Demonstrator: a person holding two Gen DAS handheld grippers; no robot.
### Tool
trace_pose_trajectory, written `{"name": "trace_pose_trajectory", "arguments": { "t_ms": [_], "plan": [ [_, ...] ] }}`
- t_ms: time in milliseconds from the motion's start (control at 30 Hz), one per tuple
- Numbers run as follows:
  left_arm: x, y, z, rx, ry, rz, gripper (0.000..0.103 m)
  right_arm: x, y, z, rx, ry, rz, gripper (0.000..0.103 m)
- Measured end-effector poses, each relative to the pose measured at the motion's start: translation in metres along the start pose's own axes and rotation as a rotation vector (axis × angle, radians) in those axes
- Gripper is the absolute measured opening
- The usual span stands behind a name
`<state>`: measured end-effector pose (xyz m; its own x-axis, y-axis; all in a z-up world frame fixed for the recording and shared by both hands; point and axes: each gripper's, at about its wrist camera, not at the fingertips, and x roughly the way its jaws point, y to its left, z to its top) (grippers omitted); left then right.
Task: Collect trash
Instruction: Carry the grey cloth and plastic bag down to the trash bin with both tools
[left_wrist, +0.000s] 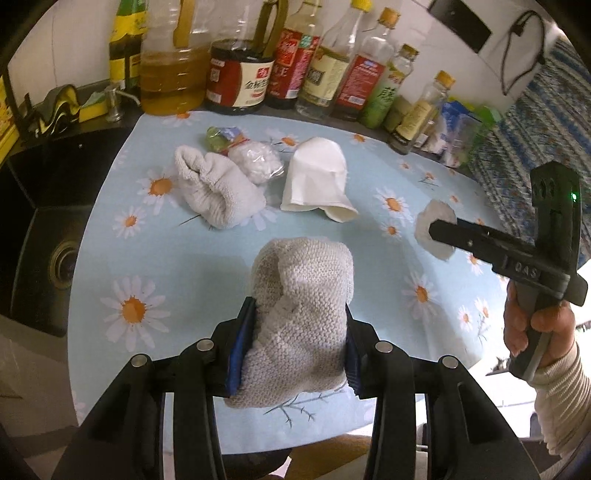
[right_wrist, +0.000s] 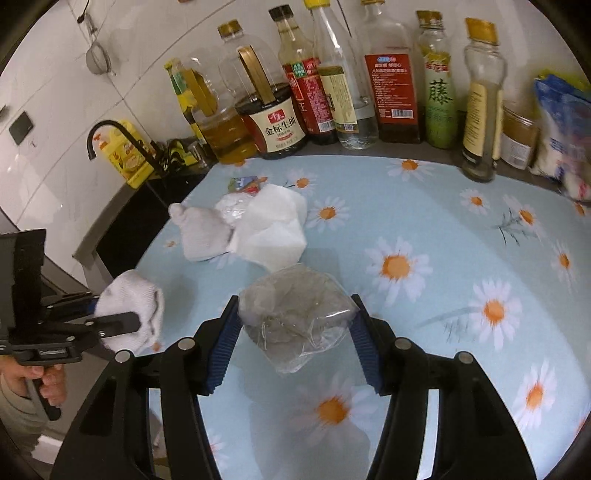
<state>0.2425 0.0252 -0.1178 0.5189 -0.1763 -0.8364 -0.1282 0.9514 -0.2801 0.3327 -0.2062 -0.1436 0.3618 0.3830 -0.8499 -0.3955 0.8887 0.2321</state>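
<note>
My left gripper clamps a grey knitted rag; my right gripper pinches a crumpled plastic bag above the daisy tablecloth. Beyond lie a paper napkin and a towel, before sauce bottles holding dark and golden liquids.

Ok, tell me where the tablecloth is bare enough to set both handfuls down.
Free: the daisy tablecloth to the right of the white paper, up to the bottle row, and the strip near the front edge. Crowded: the far left, where the grey towel, a plastic bag of white stuff and the paper bunch together, with the sink beside them.
</note>
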Motion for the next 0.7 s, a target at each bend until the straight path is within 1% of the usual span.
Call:
{"name": "trace_pose_trajectory", "arguments": {
  "t_ms": [333,533,700],
  "plan": [
    [-0.035,0.008,-0.014,0.086,-0.026,-0.072,0.040,-0.027,0.058,-0.039,0.077,-0.045,-0.035,0.058],
    [-0.054,0.018,-0.031,0.106,-0.037,-0.108,0.040,-0.036,0.092,-0.065,0.097,-0.053,-0.046,0.058],
    [-0.062,0.027,-0.047,0.117,-0.026,-0.123,0.040,-0.041,0.115,-0.084,0.120,-0.057,-0.047,0.058]
  ]
}}
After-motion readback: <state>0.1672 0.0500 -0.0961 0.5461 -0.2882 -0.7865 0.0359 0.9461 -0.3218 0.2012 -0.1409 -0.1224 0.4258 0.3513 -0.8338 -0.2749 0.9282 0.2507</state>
